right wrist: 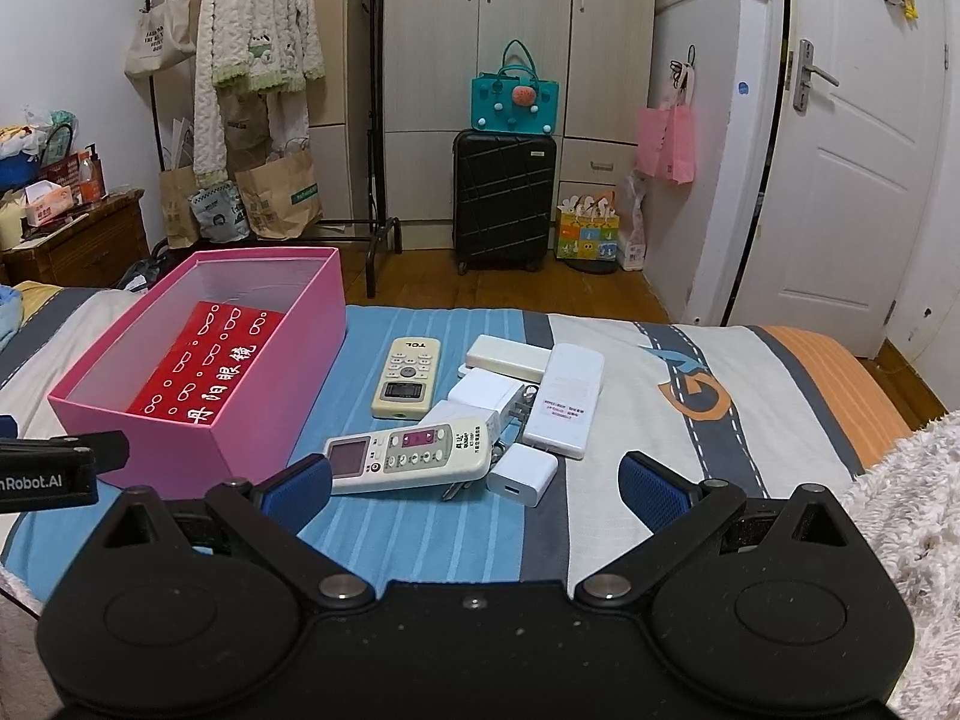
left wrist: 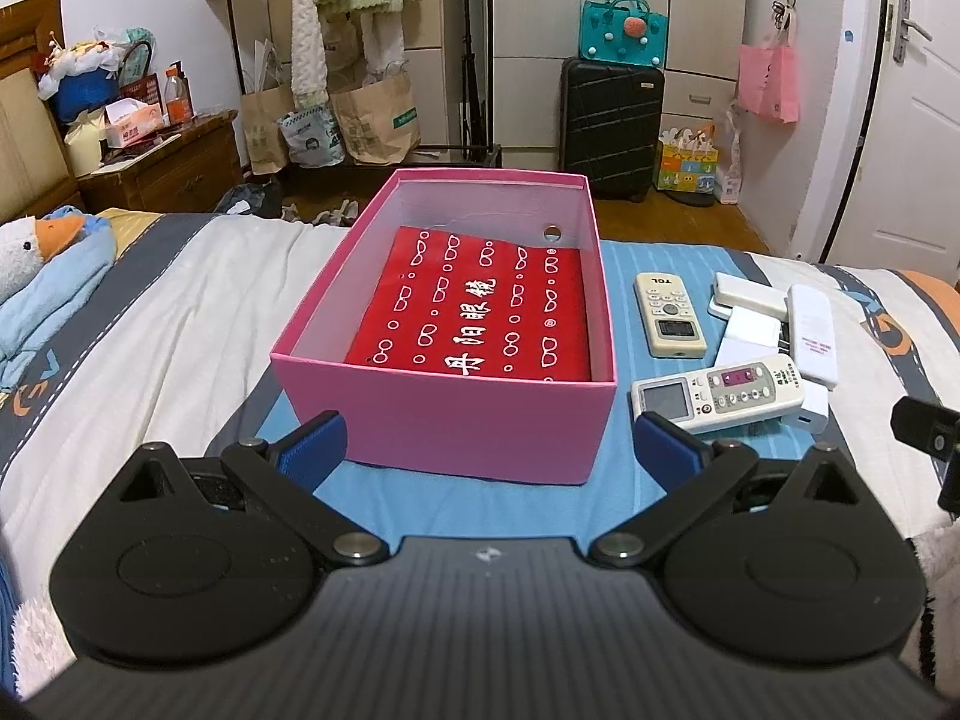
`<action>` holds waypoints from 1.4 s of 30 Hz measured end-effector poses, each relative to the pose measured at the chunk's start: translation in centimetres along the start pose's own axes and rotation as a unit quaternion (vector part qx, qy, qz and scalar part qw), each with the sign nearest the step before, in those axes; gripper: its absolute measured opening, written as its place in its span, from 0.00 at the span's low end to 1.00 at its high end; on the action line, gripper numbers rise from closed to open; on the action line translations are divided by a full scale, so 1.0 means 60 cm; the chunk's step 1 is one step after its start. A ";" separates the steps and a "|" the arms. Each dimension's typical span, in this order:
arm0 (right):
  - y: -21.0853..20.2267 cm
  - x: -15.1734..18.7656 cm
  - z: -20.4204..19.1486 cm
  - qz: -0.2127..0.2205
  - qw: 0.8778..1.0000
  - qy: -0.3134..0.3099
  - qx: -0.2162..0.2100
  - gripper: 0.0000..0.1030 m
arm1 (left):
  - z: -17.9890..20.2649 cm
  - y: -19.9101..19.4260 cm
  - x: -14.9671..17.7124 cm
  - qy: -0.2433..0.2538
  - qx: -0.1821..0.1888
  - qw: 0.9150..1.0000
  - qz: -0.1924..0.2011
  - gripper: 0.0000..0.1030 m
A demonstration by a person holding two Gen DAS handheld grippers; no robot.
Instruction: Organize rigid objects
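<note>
right of the open pink cardboard box (right wrist: 198, 372) on the bed: heap of white and cream plastic remotes and chargers (right wrist: 480, 414) | left tongs (left wrist: 489, 450) apart, empty | right tongs (right wrist: 474, 480) apart, empty | risk: overlapping pieces may slide or drag neighbours when one is gripped

Home bedroom; striped bed (right wrist: 600, 354), wardrobe (right wrist: 480, 30), hanging pyjamas (right wrist: 258, 30), black suitcase (right wrist: 503, 198), wooden nightstand (left wrist: 174, 162)
</note>
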State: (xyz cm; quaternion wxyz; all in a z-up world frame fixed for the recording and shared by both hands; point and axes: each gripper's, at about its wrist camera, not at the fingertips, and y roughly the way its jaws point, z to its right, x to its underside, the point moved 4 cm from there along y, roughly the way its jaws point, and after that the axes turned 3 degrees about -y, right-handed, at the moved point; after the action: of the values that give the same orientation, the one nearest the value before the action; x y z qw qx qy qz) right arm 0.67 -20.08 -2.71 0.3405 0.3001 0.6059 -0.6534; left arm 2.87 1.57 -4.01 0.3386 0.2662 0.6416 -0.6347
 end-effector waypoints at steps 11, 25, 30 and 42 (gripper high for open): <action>0.005 0.002 -0.004 -0.006 1.000 -0.002 0.001 1.00 | 0.001 0.002 0.002 -0.001 -0.001 1.000 -0.006 1.00; 0.009 0.003 -0.003 -0.012 1.000 -0.004 -0.001 1.00 | 0.001 0.007 0.001 -0.001 -0.002 1.000 -0.014 1.00; 0.010 0.004 -0.003 -0.014 1.000 -0.005 -0.001 1.00 | 0.001 0.009 0.003 -0.006 0.000 1.000 -0.019 1.00; 0.017 0.005 -0.004 -0.031 0.999 0.003 -0.018 1.00 | -0.002 0.010 0.009 -0.018 -0.013 0.999 -0.049 1.00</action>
State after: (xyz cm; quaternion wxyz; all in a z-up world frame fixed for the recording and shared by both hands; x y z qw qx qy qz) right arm 1.30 -19.93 -3.55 0.3234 0.2772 0.6276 -0.6517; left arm 2.98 1.66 -4.82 0.3219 0.2181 0.6562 -0.6467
